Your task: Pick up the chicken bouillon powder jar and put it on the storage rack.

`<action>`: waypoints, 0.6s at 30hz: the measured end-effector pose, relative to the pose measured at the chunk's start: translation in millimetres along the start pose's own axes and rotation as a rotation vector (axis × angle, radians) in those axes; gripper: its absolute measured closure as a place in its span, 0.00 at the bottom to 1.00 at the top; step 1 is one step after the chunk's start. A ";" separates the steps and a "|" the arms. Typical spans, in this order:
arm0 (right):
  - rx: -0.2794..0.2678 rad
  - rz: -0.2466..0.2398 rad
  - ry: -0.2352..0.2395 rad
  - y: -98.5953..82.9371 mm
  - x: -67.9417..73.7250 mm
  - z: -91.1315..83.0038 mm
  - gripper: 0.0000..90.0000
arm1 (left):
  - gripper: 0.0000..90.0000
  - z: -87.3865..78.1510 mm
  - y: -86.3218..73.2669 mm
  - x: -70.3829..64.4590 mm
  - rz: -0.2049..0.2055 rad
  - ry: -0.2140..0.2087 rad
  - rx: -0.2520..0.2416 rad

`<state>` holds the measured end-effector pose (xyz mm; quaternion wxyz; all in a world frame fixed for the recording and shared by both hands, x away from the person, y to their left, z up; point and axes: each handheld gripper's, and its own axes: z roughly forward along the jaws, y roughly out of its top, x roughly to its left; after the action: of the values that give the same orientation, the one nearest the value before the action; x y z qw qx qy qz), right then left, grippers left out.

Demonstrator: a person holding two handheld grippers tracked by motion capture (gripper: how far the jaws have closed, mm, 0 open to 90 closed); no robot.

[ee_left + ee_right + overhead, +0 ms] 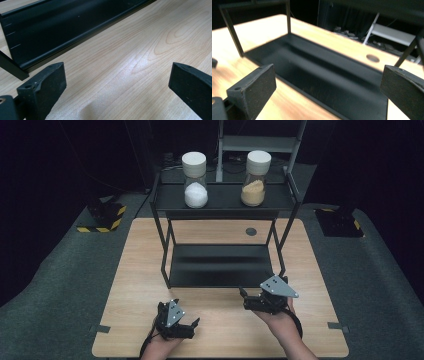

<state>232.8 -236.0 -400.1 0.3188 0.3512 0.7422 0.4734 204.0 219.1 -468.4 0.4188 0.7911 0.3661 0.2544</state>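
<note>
A black two-tier rack [224,200] stands on the wooden table [140,270]. Its top shelf carries two white-lidded jars: one with white powder [195,182] on the left, one with tan granules [254,181] on the right. The lower shelf [220,265] is bare and also shows as the lower shelf [62,27] and the lower shelf [324,75]. My left gripper [194,327] rests low near the table's front edge, open and holding nothing [117,82]. My right gripper [244,299] hovers open just in front of the rack's right front leg, facing the lower shelf [328,85].
A round cable hole [251,231] sits in the table behind the rack, also seen as the hole [372,58]. Yellow-black striped bases lie on the grey floor at left [102,217] and right [340,222]. A pale metal frame [260,142] stands behind the table.
</note>
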 end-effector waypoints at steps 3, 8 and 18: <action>0.028 0.008 -0.002 -11.7 -0.1 2.0 0.00 | 0.02 0.1 0.1 0.4 -0.001 -0.001 0.001; 0.080 0.022 -0.013 -31.6 0.0 5.8 0.00 | 0.02 0.3 0.6 0.2 0.001 -0.001 0.003; 0.151 0.031 -0.046 -63.2 -1.6 7.6 0.00 | 0.02 0.4 0.9 -0.9 0.009 0.003 0.005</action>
<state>226.0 -253.0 -461.0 0.3011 0.3965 0.7626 0.4129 204.0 217.9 -467.9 0.4152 0.7933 0.3640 0.2566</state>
